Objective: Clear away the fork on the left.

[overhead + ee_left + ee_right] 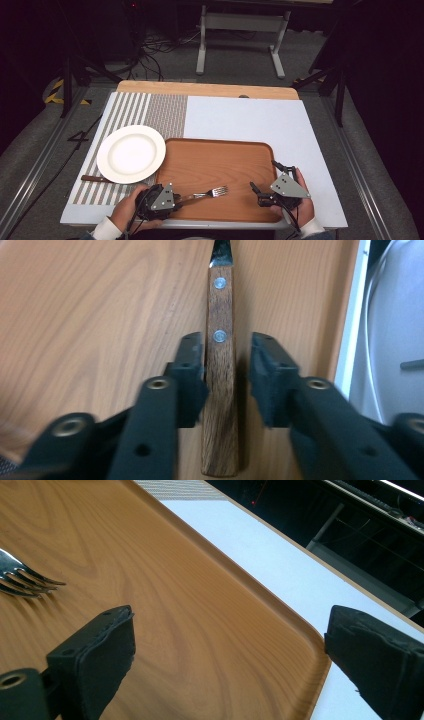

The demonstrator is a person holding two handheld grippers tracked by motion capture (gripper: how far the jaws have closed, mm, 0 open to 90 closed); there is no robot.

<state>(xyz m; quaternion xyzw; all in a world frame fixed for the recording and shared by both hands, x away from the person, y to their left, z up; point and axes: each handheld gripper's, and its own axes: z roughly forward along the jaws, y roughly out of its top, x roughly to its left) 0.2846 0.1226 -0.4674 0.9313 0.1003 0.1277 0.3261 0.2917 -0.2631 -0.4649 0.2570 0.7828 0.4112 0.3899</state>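
High view: we see the fork lying on the wooden tray, handle between the left gripper's jaws. The left gripper view shows those jaws flanking the handle, one touching it, a gap at the other. The right gripper sits over the tray's corner, jaws wide apart. A white plate sits left of the tray.

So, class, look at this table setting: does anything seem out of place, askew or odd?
Mildly. The fork lies on the wooden tray, not by the plate, its wooden handle between the left gripper's parted jaws. A second wooden handle pokes out beside the plate's near edge on the striped mat. Nothing looks spilled or damaged.
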